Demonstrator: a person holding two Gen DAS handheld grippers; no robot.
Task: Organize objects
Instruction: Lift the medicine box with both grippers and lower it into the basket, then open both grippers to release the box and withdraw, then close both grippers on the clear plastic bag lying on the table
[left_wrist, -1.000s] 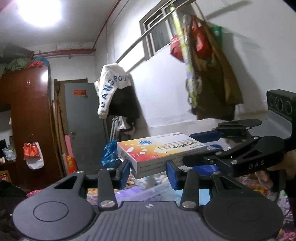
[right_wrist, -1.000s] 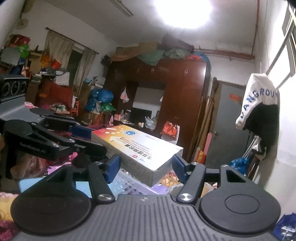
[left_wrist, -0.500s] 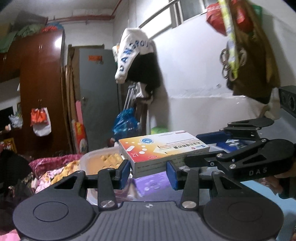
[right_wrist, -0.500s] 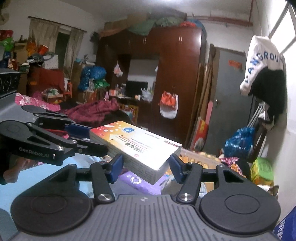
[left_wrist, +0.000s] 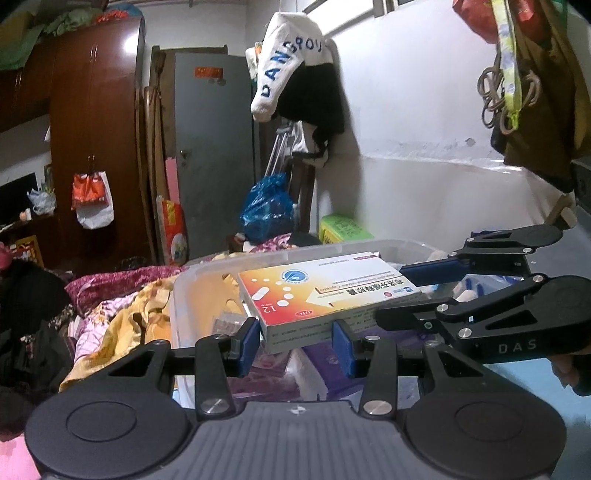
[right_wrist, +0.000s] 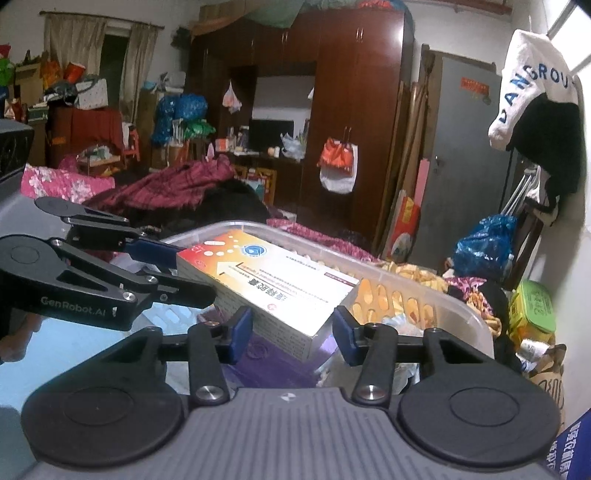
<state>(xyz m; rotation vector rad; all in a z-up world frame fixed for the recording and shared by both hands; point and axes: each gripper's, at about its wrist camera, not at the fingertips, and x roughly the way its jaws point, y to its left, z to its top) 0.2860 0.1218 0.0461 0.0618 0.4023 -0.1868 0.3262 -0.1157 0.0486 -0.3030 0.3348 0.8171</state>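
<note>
A white and orange medicine box (left_wrist: 325, 291) (right_wrist: 273, 280) hangs level above a clear plastic bin (left_wrist: 207, 269) (right_wrist: 443, 295). My left gripper (left_wrist: 295, 339) (right_wrist: 181, 273) is shut on one end of the box, its blue pads against both long sides. My right gripper (right_wrist: 293, 332) (left_wrist: 395, 295) straddles the other end. Its jaws are closing with the box between them, and a thin gap still shows at the right pad. Purple packets (right_wrist: 280, 365) and other small items lie in the bin under the box.
Rumpled yellow and maroon bedding (left_wrist: 122, 314) lies left of the bin. A green box (right_wrist: 532, 306) and a blue bag (left_wrist: 267, 206) sit by the white wall. A brown wardrobe (right_wrist: 354, 122), a grey door (left_wrist: 214, 155) and hanging clothes (left_wrist: 299, 81) stand behind.
Both grippers have come down and tilted downward with the box. The clear bin has come into view beneath it. The right gripper's jaws have narrowed around the box.
</note>
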